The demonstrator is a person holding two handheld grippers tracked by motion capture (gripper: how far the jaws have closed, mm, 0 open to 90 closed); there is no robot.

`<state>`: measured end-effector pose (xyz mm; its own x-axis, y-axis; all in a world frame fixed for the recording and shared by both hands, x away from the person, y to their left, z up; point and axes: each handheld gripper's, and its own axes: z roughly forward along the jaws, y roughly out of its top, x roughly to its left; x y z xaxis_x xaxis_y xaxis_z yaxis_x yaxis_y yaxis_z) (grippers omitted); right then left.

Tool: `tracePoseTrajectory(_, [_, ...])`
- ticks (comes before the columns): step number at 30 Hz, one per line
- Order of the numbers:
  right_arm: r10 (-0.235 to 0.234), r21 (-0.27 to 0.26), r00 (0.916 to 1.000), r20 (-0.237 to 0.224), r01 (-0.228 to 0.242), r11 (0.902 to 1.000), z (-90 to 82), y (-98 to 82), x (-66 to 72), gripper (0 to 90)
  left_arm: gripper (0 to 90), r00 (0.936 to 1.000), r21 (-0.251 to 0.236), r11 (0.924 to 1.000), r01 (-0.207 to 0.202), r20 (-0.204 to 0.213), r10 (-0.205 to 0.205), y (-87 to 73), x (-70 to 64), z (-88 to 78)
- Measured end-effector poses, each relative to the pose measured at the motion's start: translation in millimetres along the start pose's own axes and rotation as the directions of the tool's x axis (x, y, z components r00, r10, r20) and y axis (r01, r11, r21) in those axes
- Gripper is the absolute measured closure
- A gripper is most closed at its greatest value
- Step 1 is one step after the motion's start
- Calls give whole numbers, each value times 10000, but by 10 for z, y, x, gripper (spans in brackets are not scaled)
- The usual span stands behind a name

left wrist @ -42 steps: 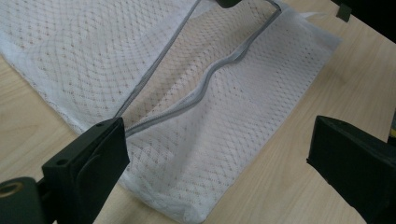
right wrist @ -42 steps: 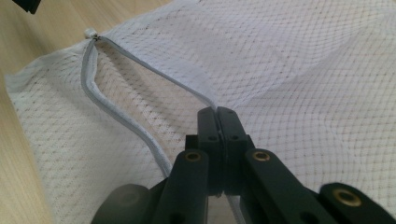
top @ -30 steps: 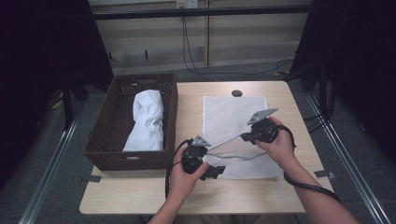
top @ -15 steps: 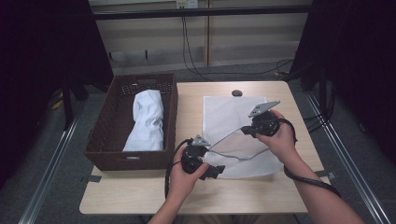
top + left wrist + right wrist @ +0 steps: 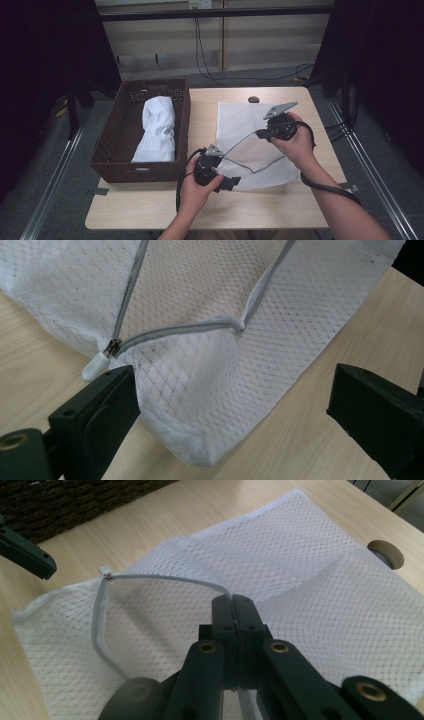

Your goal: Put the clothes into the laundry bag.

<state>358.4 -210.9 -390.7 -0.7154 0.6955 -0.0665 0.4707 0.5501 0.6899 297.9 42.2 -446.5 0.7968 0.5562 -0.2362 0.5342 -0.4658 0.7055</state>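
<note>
A white mesh laundry bag (image 5: 240,117) lies flat on the wooden table (image 5: 210,210), its grey zipper partly undone. My right gripper (image 5: 258,133) is shut on the upper zipper edge (image 5: 165,579) and holds it above the table, so the bag's mouth gapes. The right gripper view has the closed jaws (image 5: 233,605) pinching that grey strip. My left gripper (image 5: 223,176) is at the bag's near left corner. In the left gripper view its jaws (image 5: 235,390) stand wide open around that corner. The white zipper pull (image 5: 95,368) lies just beyond the left jaw.
A dark wicker basket (image 5: 135,172) stands on the left of the table with a folded white cloth (image 5: 157,130) inside. A round cable hole (image 5: 253,99) sits in the tabletop behind the bag. Bare wood runs along the table's front edge.
My right gripper has risen a little with the zipper edge, lifting it higher off the table. The left gripper has stayed in place.
</note>
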Motion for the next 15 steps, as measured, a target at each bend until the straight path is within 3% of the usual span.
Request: tracePoseTrajectory(15, [194, -126, 9997, 123, -192, 9997, -44, 95, -30, 900, 55, 10000, 53, 10000, -35, 39, 35, 25, -16, -18])
